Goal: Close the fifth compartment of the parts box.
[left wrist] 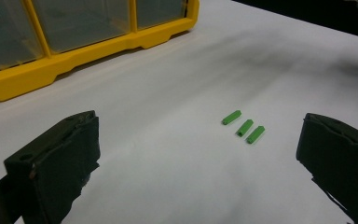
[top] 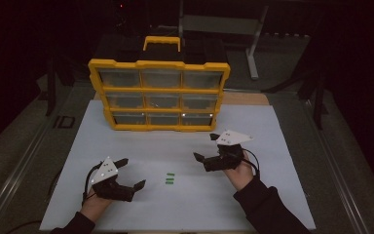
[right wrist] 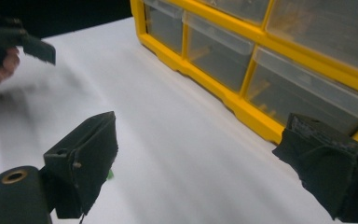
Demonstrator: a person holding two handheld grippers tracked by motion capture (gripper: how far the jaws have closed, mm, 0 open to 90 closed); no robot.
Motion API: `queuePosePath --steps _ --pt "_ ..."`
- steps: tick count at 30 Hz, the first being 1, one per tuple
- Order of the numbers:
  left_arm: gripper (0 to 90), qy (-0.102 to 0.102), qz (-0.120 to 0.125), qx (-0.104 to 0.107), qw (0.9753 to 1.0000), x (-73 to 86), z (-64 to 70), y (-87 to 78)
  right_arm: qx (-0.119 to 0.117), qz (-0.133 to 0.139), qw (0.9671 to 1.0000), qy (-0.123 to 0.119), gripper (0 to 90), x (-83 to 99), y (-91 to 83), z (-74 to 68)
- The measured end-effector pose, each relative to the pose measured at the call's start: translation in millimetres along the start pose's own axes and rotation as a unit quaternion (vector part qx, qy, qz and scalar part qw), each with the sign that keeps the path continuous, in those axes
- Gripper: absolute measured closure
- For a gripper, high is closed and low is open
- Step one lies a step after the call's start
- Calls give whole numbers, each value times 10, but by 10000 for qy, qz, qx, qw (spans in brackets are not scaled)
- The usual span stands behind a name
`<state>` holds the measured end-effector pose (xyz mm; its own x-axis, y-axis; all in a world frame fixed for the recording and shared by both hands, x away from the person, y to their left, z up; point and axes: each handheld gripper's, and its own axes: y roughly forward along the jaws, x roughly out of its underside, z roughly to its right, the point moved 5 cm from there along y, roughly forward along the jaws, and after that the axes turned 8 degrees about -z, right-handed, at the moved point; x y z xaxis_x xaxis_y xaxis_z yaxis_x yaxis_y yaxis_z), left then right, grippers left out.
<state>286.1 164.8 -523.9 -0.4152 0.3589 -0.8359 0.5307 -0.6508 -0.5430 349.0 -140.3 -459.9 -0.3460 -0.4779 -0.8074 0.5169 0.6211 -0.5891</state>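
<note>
Three small green hexagonal spacers [top: 170, 179] lie side by side in a short row on the white tabletop [top: 175, 204], near its front half and roughly midway between the two hands; they are close together, and whether they touch cannot be told. In the left gripper view they lie ahead of the jaws, right of centre. The left tongs [top: 130, 173] sit low near the tabletop to the left of the spacers, jaws spread wide and holding nothing, held by the person's left hand [top: 95, 204]. The right tongs [top: 206, 146] are to the right of and beyond the spacers, jaws likewise wide apart and empty, held by the right hand [top: 241, 173]. Behind, at the far part of the white surface, stands a yellow nine-drawer parts organizer [top: 159, 92], upright, its clear drawers all shut.
</note>
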Motion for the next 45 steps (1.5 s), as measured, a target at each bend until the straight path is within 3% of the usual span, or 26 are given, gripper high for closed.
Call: queuePosePath --steps 8,17,26,33,45 --pt "0 4 4 6 10000 -2 4 0 28 92 9999 114 95 282 -175 -30" --pt "0 4 7 4 10000 -2 3 0 337 97 9991 245 94 612 -403 43" --pt "0 5 17 7 10000 -5 3 -3 530 388 9976 238 94 835 -643 118" --pt "0 -7 24 12 10000 -5 3 -5 639 348 9970 273 94 1006 -689 150" --pt "0 -4 10 9 10000 1 -4 -4 472 392 9977 295 94 1015 -660 171"
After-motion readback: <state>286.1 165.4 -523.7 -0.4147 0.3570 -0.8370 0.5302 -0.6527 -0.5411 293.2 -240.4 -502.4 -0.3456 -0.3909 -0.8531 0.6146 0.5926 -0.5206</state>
